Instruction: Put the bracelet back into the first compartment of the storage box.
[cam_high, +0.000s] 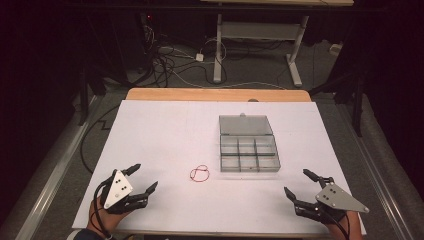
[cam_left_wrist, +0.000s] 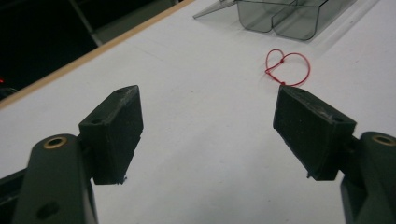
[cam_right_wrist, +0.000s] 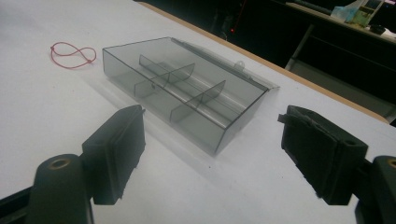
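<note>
1 thin red string loop lies beside smoky compartment box.

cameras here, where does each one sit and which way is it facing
High view: fixed above the person's side, looking forward and down on the white table; forearms enter at the bottom with the left tool and right tool, both open.
Left gripper view: rides the left tool, looking along its jaws toward the red string loop.
Right gripper view: rides the right tool, facing the open grey compartment box.
Shared: all three show the loop and box.
</note>
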